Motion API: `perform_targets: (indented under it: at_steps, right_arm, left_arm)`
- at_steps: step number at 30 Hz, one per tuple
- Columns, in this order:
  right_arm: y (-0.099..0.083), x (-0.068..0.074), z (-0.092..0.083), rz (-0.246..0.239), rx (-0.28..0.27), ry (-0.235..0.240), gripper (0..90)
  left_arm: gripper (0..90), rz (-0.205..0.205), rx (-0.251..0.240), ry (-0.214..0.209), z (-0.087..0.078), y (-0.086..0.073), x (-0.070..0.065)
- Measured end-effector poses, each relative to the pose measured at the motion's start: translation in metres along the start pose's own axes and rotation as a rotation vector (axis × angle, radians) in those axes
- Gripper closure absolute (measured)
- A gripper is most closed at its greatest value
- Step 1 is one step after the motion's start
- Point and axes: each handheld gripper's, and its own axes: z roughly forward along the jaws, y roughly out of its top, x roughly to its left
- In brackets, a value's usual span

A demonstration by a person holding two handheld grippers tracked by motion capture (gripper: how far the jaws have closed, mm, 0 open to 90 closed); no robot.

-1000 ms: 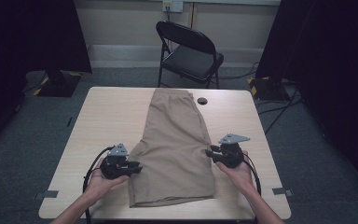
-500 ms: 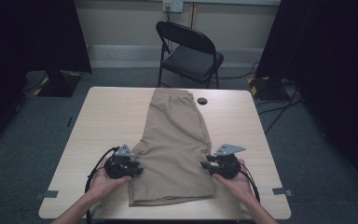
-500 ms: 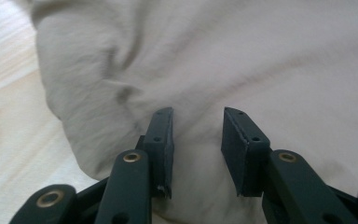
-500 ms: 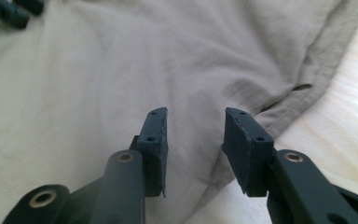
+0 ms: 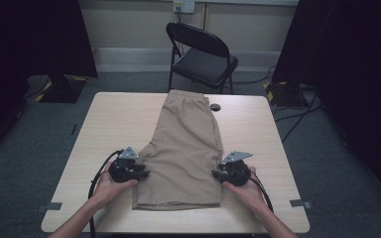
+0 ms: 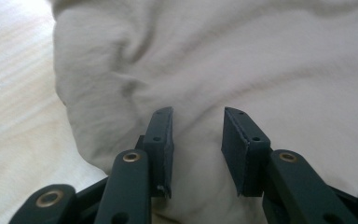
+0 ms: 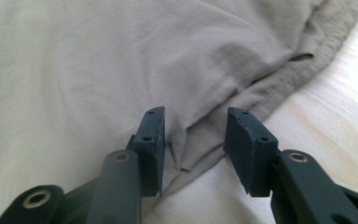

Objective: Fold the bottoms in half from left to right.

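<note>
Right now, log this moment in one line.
shorts: flat on table | left claw: open at left edge, just opening | right claw: open at right edge, just opening

Soft matt tan cloth shorts [image 5: 186,148] on a smooth pale wood-grain table [image 5: 114,119]

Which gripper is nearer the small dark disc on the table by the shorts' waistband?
Right. The right gripper is at the shorts' edge on the disc's side; the left gripper is across them.
</note>
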Motion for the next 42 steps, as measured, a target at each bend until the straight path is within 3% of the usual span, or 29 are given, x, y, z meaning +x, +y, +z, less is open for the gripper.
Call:
perform_targets:
  at_steps: [5,8,12,14,17,21,24,27,34,42]
  right_arm:
    - [0.001,-0.005,0.002,0.011,-0.007,-0.003,59.1]
    - [0.001,-0.002,-0.006,0.007,-0.021,0.005,57.0]
    - [0.003,0.010,-0.031,-0.014,-0.115,0.070,58.4]
    - [0.002,0.019,-0.041,-0.029,-0.130,0.104,61.7]
    - [-0.005,0.034,-0.047,-0.078,-0.116,0.180,66.4]
    - [-0.013,0.048,-0.042,-0.149,-0.045,0.257,64.3]
    - [-0.016,0.051,-0.036,-0.159,-0.018,0.313,60.5]
    - [-0.021,0.053,-0.032,-0.178,0.007,0.330,58.6]
    - [-0.030,0.058,-0.038,-0.224,0.037,0.351,58.2]
    - [-0.037,0.059,-0.036,-0.279,0.007,0.331,51.4]
  left_arm:
    - [61.8,-0.016,0.012,-0.034,-0.001,0.000,-0.002]
    - [59.7,-0.015,0.016,-0.034,-0.001,0.001,-0.002]
    - [59.9,-0.014,0.013,-0.044,-0.002,0.000,-0.001]
    - [62.1,-0.013,0.013,-0.038,-0.003,-0.001,0.000]
    - [63.1,-0.024,0.012,-0.040,-0.004,-0.002,0.001]
    - [64.6,-0.023,0.005,-0.023,-0.003,-0.002,0.002]
    - [65.1,-0.013,0.003,-0.008,-0.002,-0.001,0.002]
    - [65.1,-0.021,-0.007,-0.014,-0.001,-0.001,0.004]
    - [65.1,-0.021,-0.013,-0.011,-0.001,-0.002,0.005]
    - [65.0,-0.031,-0.017,-0.017,-0.001,-0.002,0.006]
